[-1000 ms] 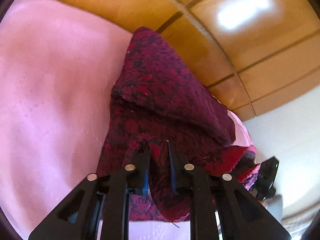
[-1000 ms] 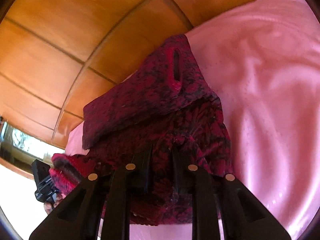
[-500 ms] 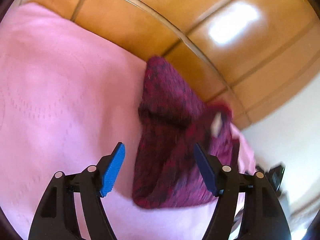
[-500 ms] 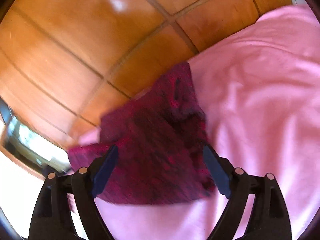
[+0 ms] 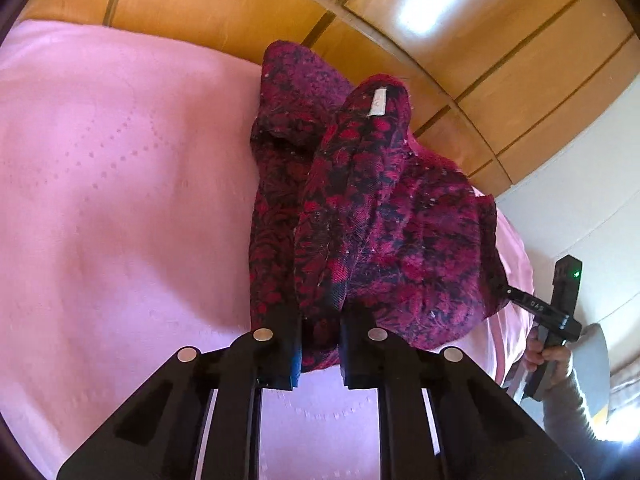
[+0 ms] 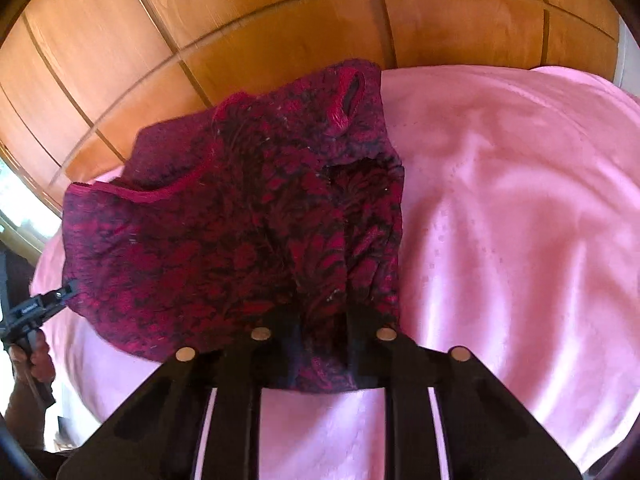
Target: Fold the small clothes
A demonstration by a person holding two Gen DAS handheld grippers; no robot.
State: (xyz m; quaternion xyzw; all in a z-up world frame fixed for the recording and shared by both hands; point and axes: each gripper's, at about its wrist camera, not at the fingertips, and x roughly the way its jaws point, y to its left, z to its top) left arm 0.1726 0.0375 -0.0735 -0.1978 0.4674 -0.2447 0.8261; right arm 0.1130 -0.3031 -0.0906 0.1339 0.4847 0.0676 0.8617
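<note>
Garment (image 5: 380,220), dark red with a black leafy pattern: being pinched along its near edge from both sides. Clamping the left gripper (image 5: 318,320) narrowly on a bunched fold of that edge, with cloth filling the slim gap between the fingers. Doing likewise with the right gripper (image 6: 322,320), closed tight on a gathered tuck at the other end of the same edge. Lifting the near part slightly, judging by the sag, while leaving the far part resting on the pink bedspread (image 5: 120,200), close to the wooden panelling (image 5: 400,60) behind it.

Handling, as a judgement: dealing with something soft, light and limp, slumping into creases wherever unsupported and keeping no shape of its own. Looking woven and slightly fuzzy, with pale lint specks, so probably gripping well and not sliding out. Taking hold best at corners and along the hem, pinching a single layer where possible; grabbing thick bunches, as now, risking a lopsided fold. Keeping both ends taut and level probably helping the middle lie flat.

Reading: showing a small white label (image 5: 378,104) on the raised far fold, its print too faint to make out. Showing a red-bound slit (image 6: 350,100), perhaps a buttonhole, near the far edge. Glowing green, a tiny light (image 5: 575,274) on the right gripper's body; white lettering beside it too small to read.
</note>
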